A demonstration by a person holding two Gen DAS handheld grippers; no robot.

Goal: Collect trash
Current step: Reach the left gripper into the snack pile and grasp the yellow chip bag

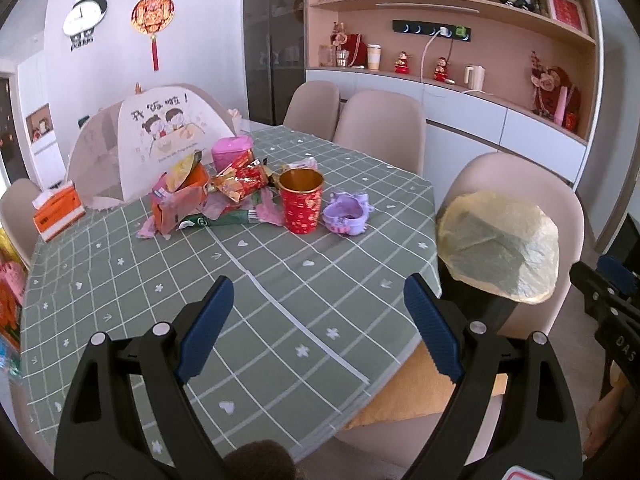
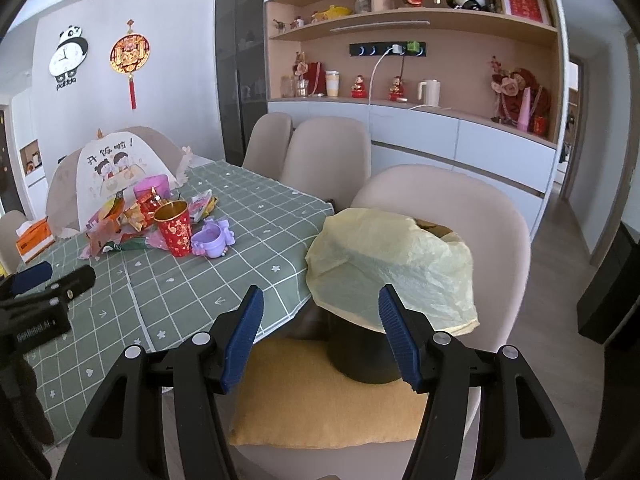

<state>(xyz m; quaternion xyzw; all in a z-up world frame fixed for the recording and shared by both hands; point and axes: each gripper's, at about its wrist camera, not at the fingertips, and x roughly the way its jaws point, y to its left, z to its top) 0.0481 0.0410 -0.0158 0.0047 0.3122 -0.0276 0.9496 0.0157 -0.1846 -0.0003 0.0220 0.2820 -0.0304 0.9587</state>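
A pile of trash sits on the far part of the table: crumpled snack wrappers [image 1: 236, 184] [image 2: 132, 212], a torn orange box [image 1: 180, 204], a red and gold paper cup [image 1: 300, 200] [image 2: 174, 228] and a small purple container [image 1: 346, 216] [image 2: 212, 238]. A black bin lined with a yellow bag [image 1: 498, 240] [image 2: 392, 268] stands on a chair at the right. My left gripper [image 1: 320, 316] is open and empty above the near table. My right gripper [image 2: 320, 324] is open and empty in front of the bin.
A green checked cloth covers the table [image 1: 280, 300] [image 2: 200, 280]. A folding food cover [image 1: 160, 136], a pink tin [image 1: 232, 150] and an orange tissue box [image 1: 58, 210] stand behind the trash. Beige chairs [image 1: 380, 128] line the far side. A yellow cushion [image 2: 320, 396] lies under the bin.
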